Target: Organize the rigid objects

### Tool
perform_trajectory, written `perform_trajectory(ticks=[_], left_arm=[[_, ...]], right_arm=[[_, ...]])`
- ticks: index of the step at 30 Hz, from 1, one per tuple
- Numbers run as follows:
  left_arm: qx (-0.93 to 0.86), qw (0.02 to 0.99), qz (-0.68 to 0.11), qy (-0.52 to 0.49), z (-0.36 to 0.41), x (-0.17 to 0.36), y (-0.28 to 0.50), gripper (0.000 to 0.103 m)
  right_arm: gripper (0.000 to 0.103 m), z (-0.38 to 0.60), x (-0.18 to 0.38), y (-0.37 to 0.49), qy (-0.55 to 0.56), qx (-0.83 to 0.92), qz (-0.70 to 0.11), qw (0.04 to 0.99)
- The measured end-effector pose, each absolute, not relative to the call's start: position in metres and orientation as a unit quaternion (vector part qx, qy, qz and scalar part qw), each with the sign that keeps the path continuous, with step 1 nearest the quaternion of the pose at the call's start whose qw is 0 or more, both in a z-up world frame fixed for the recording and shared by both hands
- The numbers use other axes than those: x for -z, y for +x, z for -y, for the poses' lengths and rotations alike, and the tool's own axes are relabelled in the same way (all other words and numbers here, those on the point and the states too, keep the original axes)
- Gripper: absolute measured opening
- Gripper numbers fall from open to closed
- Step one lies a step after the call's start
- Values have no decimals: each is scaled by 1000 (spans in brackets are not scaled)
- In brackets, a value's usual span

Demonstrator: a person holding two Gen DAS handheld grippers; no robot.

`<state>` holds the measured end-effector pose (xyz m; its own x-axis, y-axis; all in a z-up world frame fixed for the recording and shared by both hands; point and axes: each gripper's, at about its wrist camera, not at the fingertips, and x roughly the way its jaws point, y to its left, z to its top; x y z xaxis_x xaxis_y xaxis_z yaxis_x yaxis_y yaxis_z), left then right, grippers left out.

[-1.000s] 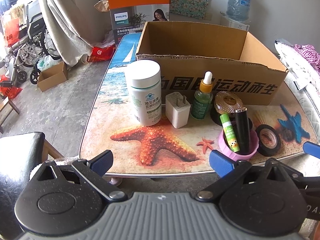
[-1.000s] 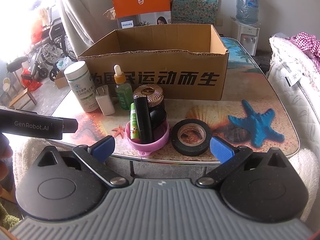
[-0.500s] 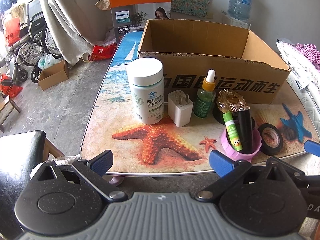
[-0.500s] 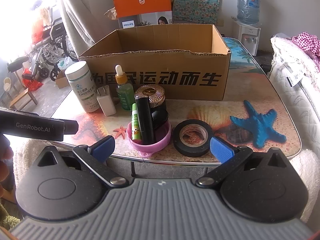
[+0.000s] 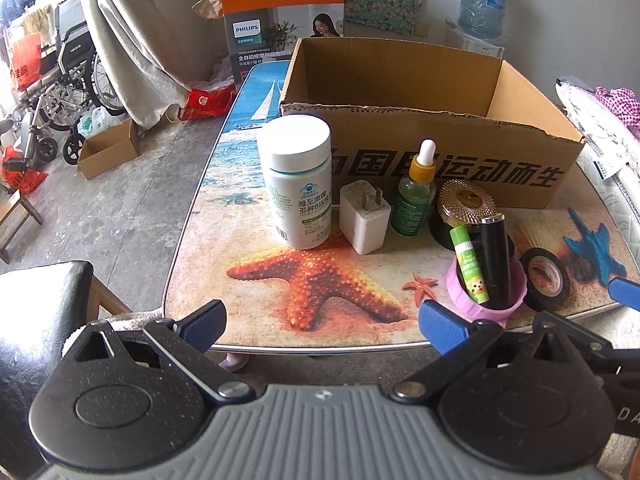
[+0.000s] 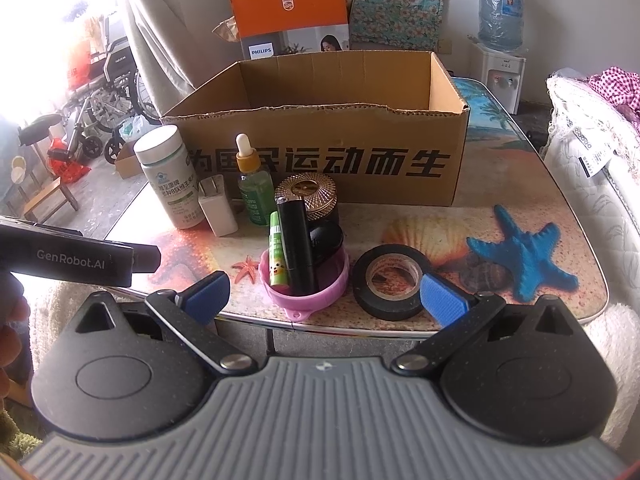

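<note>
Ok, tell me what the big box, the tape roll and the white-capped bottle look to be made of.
Big box: brown corrugated cardboard, matte, with ragged torn top edges.
Tape roll: black, slightly glossy, likely vinyl electrical tape wound on a tan, probably paper core.
White-capped bottle: opaque white, smooth with a soft sheen, apparently plastic, with a printed label.

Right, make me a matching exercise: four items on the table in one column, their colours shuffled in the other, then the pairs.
Items
1. supplement bottle
2. dropper bottle
3. tape roll
4. small tub holding the sticks

Colours
A. pink
B. black
C. white with a white cap
D. green with an orange collar

Pairs: 1-C, 2-D, 3-B, 4-A
</note>
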<state>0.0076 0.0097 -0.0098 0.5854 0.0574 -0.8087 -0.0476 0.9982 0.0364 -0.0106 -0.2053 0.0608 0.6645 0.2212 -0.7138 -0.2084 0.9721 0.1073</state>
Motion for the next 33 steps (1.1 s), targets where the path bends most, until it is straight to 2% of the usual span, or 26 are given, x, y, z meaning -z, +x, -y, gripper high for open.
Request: perform_trajectory(ticks=[17,29,32,33], left_arm=[[-23,888,-459,9,-8,12,14,103],[119,917,-381,21,22,10,11,103],[153,913,-378,16,30,16,17,99],[163,911,-379,17,33,17,19,95]], right_arm=[[102,211,-62,-1,16,-114,-381,917],[101,251,-68,12,88,-128,-351,924],[98,253,-63,18,115,-149,-355,916],[94,253,-62,21,123,-158,-358,912]])
